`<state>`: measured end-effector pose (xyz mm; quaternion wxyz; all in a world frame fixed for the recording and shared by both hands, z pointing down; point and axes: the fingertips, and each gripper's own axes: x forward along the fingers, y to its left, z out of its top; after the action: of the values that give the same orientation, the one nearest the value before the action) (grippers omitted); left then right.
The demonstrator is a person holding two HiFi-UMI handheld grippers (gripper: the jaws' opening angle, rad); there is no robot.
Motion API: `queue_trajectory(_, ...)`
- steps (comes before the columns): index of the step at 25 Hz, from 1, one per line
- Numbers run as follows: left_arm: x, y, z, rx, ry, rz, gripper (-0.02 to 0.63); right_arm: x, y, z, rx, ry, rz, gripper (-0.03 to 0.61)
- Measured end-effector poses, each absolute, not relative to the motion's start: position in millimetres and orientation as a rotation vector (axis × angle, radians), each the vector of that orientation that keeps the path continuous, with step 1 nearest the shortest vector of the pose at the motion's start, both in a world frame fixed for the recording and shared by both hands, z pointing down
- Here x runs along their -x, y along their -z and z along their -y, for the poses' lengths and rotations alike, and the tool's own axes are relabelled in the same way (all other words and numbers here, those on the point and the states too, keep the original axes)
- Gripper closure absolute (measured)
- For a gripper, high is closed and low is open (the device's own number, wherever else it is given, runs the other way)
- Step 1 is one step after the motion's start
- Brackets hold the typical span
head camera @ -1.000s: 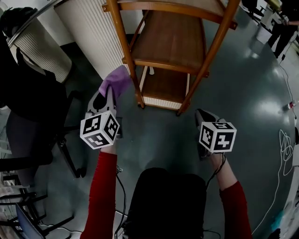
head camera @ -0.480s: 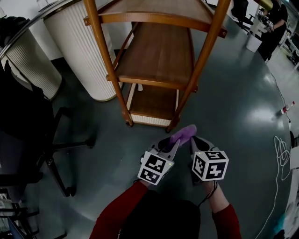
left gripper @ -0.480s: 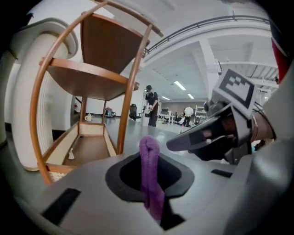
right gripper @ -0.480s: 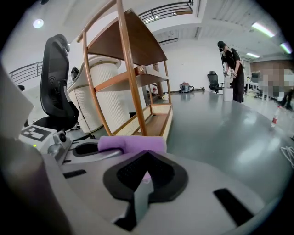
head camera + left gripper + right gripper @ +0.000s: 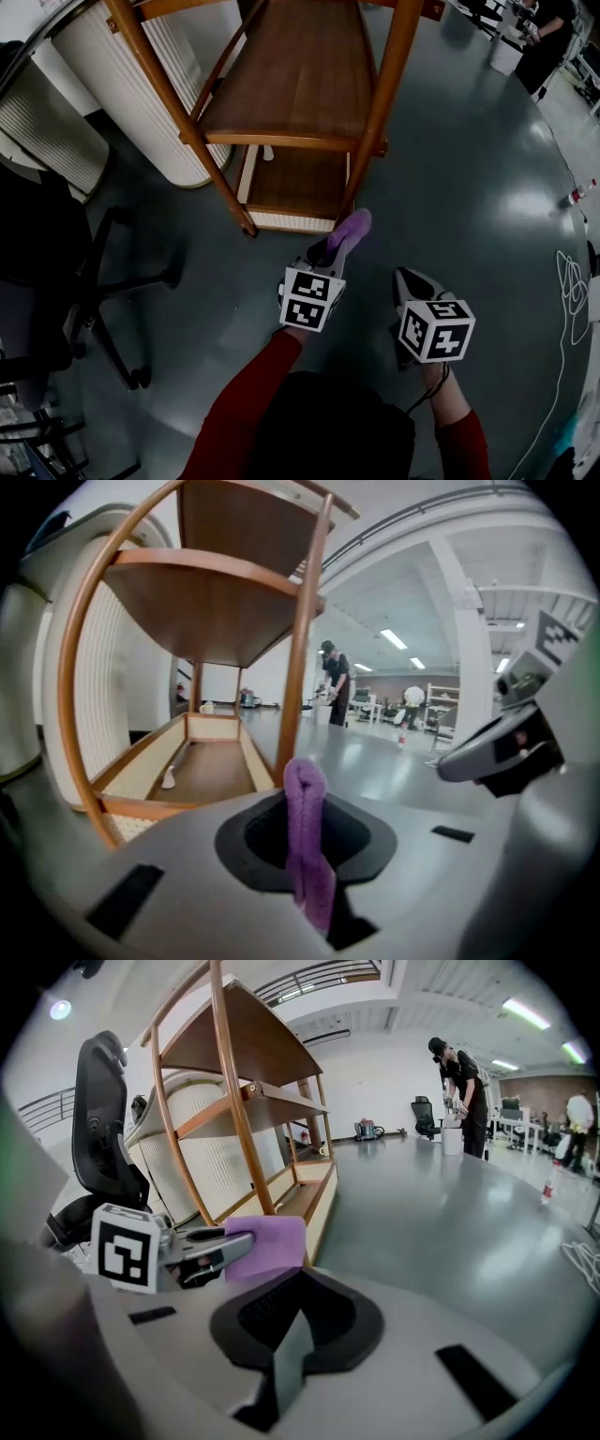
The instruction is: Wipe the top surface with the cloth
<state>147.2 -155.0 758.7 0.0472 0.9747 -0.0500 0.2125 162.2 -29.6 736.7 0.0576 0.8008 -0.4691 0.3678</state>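
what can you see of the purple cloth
The cloth is purple, soft-looking, folded into a narrow strip. It is pinched between the shut jaws of the left gripper, its rounded fold sticking out past the tips. From the right gripper view it shows as a flat square flap. It is held in the air above the grey floor, near the foot of the wooden shelf, touching nothing but the gripper.
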Motion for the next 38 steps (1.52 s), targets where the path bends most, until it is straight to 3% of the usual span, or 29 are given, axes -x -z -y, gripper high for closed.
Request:
queue_trajectory(12,-20.0,-787.4,348.8,-2.710,-0.715,0.942,0.566,-145.3,-748.9,62.8,-2.370,-1.120,1.512,0.575)
queue_trajectory(17,22.8,-796.2,361.3,-2.603,-0.688,1.041,0.566,-136.1,-751.9,74.2,-2.336,-1.120,1.523,0.575)
queue_trajectory(24,24.6,-775.9,334.3,-2.697,-0.639,0.952,0.566,-131.2,-746.2,86.2,-2.324,-1.093,1.524,0.575)
queue_trajectory(29,20.7,-623.7,333.0,-2.997,-0.333,0.919,0.566,-113.8,-713.0,99.5,-2.280,-1.031,1.580,0.575)
queue_trajectory(35,15.1,-330.2,340.5,-3.214,0.503,0.951,0.566,-137.2,-628.6,151.1,-2.356,-0.802,1.683,0.575)
queue_trajectory(38,23.8,-225.1,323.0,-3.295,0.748,1.002,0.566,-128.7,-598.9,155.3,-2.367,-0.749,1.716,0.575)
